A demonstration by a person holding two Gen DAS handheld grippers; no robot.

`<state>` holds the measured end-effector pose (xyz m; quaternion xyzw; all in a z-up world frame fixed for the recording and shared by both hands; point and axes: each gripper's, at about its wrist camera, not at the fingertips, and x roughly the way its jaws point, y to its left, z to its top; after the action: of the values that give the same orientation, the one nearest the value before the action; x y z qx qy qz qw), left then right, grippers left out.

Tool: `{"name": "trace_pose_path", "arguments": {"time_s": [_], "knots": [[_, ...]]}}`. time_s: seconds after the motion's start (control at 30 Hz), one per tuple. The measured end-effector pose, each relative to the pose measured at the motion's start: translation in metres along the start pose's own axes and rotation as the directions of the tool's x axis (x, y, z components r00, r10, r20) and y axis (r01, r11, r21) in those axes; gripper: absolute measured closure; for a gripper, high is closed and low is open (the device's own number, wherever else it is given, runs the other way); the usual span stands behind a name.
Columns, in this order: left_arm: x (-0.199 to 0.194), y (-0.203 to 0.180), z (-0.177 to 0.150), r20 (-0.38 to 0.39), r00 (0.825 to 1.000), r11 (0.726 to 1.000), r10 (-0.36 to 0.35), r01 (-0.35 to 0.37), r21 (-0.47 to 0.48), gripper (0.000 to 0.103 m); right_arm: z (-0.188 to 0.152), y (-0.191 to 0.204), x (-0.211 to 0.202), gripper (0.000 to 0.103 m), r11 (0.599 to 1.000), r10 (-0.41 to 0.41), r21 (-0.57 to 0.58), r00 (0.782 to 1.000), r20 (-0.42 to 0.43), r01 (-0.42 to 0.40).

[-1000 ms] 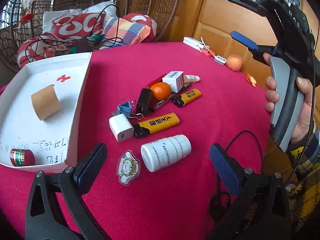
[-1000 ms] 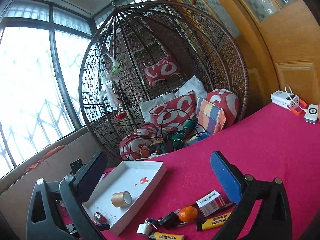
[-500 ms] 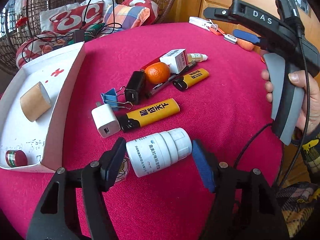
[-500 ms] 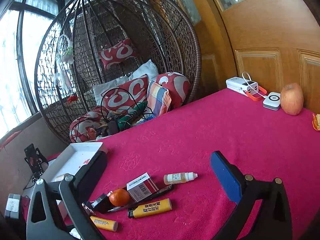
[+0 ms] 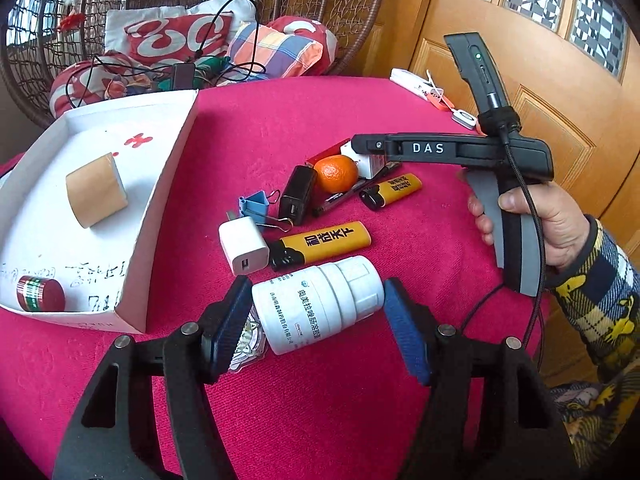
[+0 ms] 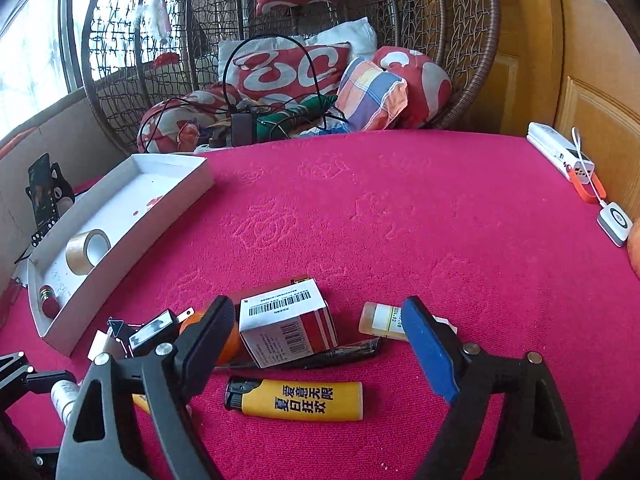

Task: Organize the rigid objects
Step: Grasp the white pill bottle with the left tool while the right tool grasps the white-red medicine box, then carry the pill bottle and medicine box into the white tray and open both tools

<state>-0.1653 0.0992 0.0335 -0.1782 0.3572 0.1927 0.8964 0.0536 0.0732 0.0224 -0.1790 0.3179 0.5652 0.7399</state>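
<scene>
My left gripper (image 5: 316, 316) has its fingers on both ends of a white pill bottle (image 5: 320, 300) lying on the red cloth, touching it. A white tray (image 5: 160, 184) at the left holds a tape roll (image 5: 96, 190) and a small red jar (image 5: 40, 299). My right gripper (image 6: 320, 340) is open above a white-and-red box (image 6: 286, 322), with a yellow lighter (image 6: 300, 400) in front of it. The right gripper also shows in the left wrist view (image 5: 440, 148), over the pile.
Loose items: white charger (image 5: 244, 250), large yellow lighter (image 5: 320, 246), blue binder clip (image 5: 254, 210), black plug (image 5: 297, 194), orange (image 5: 336, 174), small bottle (image 6: 384, 322), pen (image 6: 340, 354). A sticker (image 5: 248, 342) lies under the left finger. A power bank (image 6: 560, 152) lies far right.
My left gripper has closed in on the pill bottle. My right gripper has tilted down and come low over the box and lighter.
</scene>
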Motion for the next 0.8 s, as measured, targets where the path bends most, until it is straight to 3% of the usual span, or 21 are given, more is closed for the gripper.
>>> {"name": "trace_pose_path", "arguments": {"time_s": [0.13,0.17,0.2,0.4,0.6,0.8], "knots": [[-0.006,0.000,0.002,0.023,1.000,1.000,-0.006,0.007,-0.004,0.035,0.000,0.012,0.011,0.034,0.996,-0.030,-0.079,0.999,-0.031,0.028],[-0.008,0.000,0.002,0.031,1.000,1.000,-0.007,0.008,-0.006,0.035,0.000,0.015,0.012,0.039,0.994,-0.036,-0.100,0.999,-0.037,0.033],[-0.009,0.001,0.003,0.038,0.999,1.000,-0.009,0.009,-0.009,0.035,-0.001,0.016,0.013,0.053,0.994,-0.024,-0.105,0.998,-0.053,0.019],[-0.021,0.004,0.008,0.082,0.997,1.000,-0.008,0.010,-0.023,0.035,-0.003,0.008,-0.018,0.054,1.000,0.013,-0.025,0.999,0.042,-0.012],[-0.029,0.004,0.010,0.118,0.993,1.000,-0.004,0.007,-0.028,0.035,0.005,0.014,-0.070,0.054,0.998,0.068,0.002,0.981,0.180,-0.070],[-0.036,0.007,0.009,0.144,0.990,0.999,0.002,0.004,-0.039,0.035,0.009,0.033,-0.085,0.054,0.988,0.153,-0.020,0.967,0.204,-0.152]]}}
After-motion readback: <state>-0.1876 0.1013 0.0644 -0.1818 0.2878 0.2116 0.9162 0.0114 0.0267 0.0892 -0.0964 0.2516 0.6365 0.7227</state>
